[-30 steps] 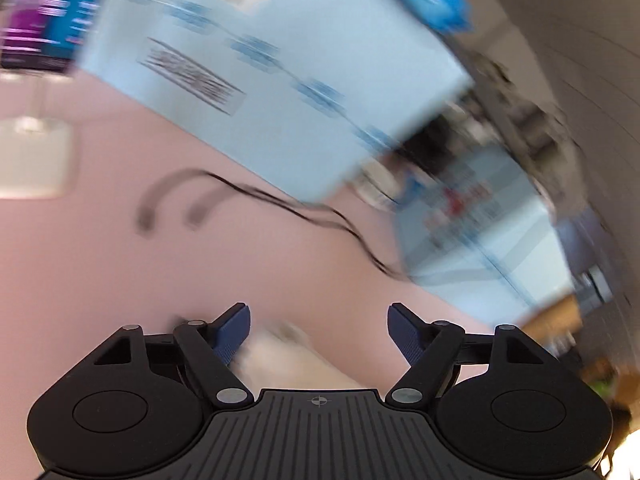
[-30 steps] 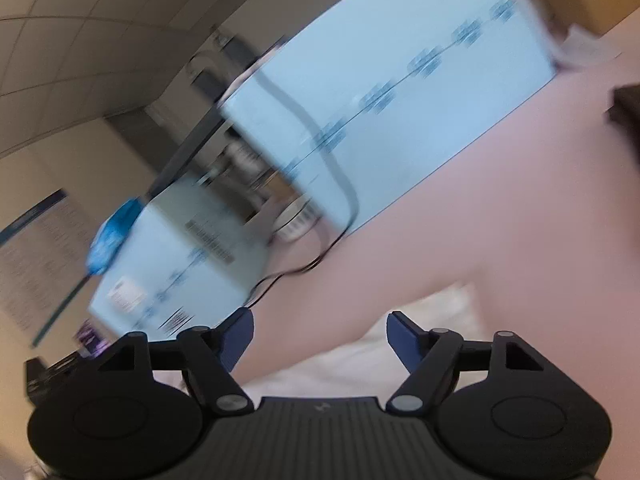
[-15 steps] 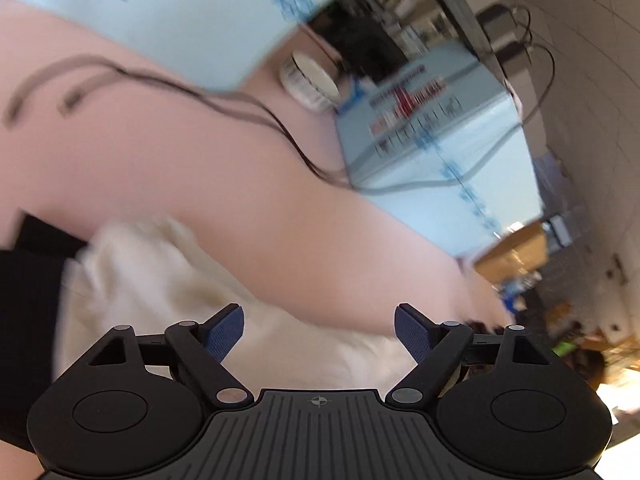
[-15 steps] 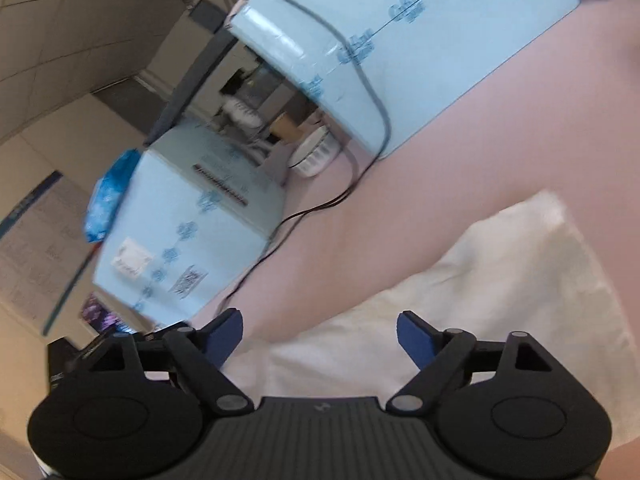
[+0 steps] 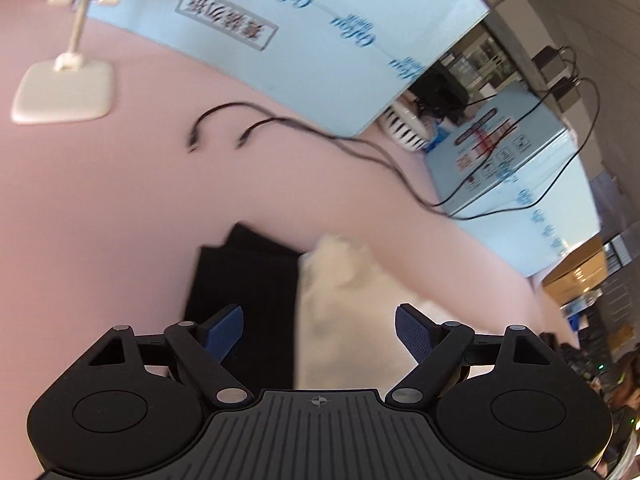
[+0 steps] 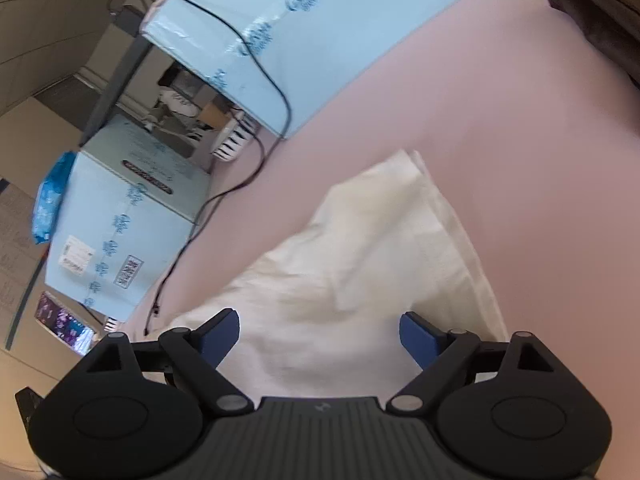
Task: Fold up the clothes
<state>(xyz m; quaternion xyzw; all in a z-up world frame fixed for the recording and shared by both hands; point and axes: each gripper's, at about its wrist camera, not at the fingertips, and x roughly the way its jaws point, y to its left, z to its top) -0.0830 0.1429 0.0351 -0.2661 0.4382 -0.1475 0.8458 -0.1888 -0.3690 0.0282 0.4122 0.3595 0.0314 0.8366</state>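
- Lying on the pink table top (image 6: 500, 92), the cream-white garment (image 6: 360, 264) spreads out just ahead of your right gripper (image 6: 319, 334), one folded corner pointing away from the tool and its near part running under and between the blue pads.
- Your right gripper has its jaws spread wide with nothing pinched; the cloth lies below the fingers (image 6: 218, 334), and you cannot tell from this view whether a pad touches it.
- Your left gripper (image 5: 319, 328) is likewise wide apart and grips nothing. The same garment (image 5: 344, 300) shows ahead of it, towards its right finger, blurred.
- Touching that garment on the left gripper's left side is a folded black garment (image 5: 244, 280), partly beneath the left finger (image 5: 224, 330).
- Further ahead of the left gripper, a black cable (image 5: 320, 136) with two loose ends trails across the table.
- Beyond the cable stand light blue cartons (image 5: 320, 28), and ahead to the left a white stand (image 5: 64, 92) with a flat base holds a phone.
- Ahead and to the right of your right gripper, a dark object (image 6: 600, 16) sits at the table's far edge.
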